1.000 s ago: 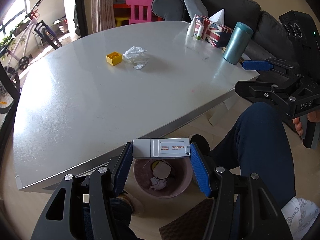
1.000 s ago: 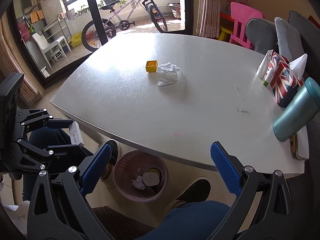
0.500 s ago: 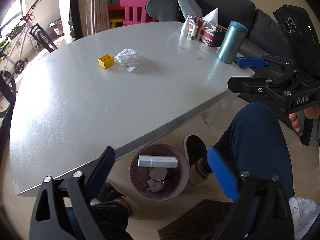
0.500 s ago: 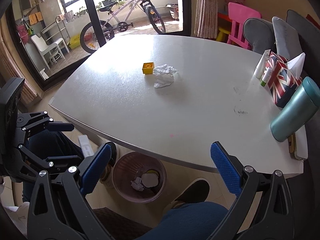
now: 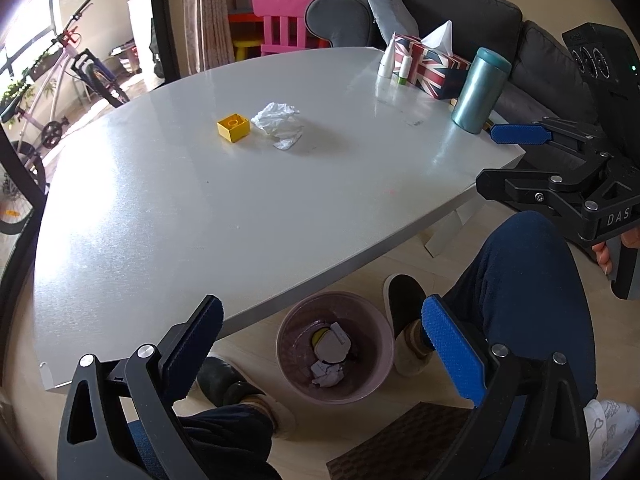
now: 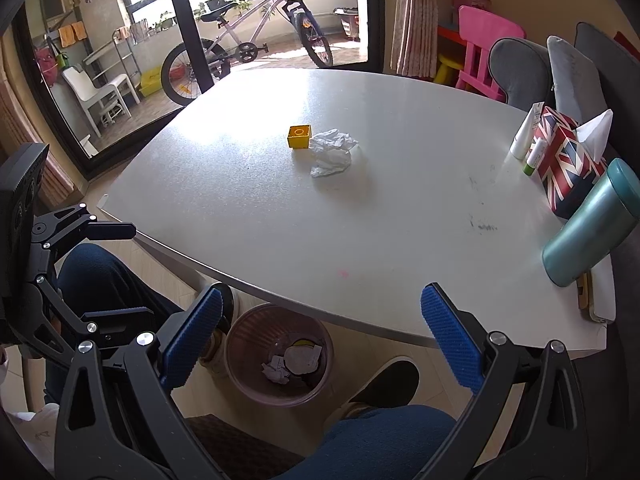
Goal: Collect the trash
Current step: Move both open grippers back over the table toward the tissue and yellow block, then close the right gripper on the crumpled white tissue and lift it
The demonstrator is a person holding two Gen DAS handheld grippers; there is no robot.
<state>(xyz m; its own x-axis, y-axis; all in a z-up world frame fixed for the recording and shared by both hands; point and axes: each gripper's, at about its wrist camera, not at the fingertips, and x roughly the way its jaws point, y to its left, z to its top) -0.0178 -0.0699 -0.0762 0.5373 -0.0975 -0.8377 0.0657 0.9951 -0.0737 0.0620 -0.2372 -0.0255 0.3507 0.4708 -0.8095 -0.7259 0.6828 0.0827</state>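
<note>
A wide pale grey tabletop (image 5: 248,216) is seen in a living room, with a dark grey sofa (image 5: 460,4) at its far right and a white bicycle (image 6: 248,36) beyond a glass door. A crumpled white tissue (image 5: 280,124) lies far out on the table, just beside a yellow toy brick (image 5: 234,127). The left gripper (image 5: 320,340) is opening with nothing between its blue pads, above a round pink waste bin (image 5: 374,364) holding scraps. The right gripper (image 6: 320,334) is held wide apart and empty, well short of the tissue.

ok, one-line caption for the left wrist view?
Left gripper jaws opening, empty, above pink bin; crumpled tissue beside yellow block on table.
</note>
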